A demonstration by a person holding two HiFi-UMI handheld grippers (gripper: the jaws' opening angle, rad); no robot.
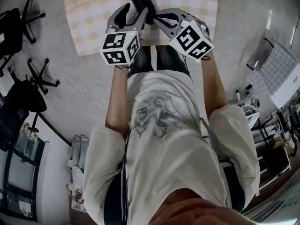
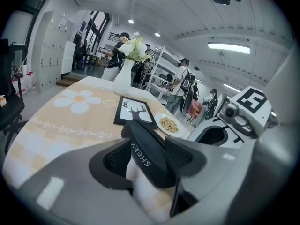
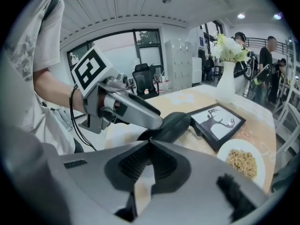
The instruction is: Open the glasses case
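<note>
Glasses case (image 2: 140, 153), black with pale lettering along its lid, lies at the near edge of the checked tablecloth (image 1: 84, 27), right in front of me. It sits between the jaws of my left gripper (image 1: 134, 11), which grasp it: the ribbed pads (image 2: 117, 159) press its near end from both sides, and the rest of it reaches away past the fingertips. My right gripper (image 3: 149, 143) comes in from the other side and points at the same end. Its jaws are clenched tip to tip just where the case begins; whether they nip an edge of the lid I cannot tell. In the head view the two grippers stand close beside each other, marker cubes toward me, both slanting down at the case. Beyond the case on the cloth lies a black picture frame (image 3: 218, 123) with a deer silhouette, flat. Just beside the frame is a white plate (image 3: 241, 161) with a heap of pale brown food. Farther back stands a white vase (image 2: 124, 76) of white flowers, upright
</note>
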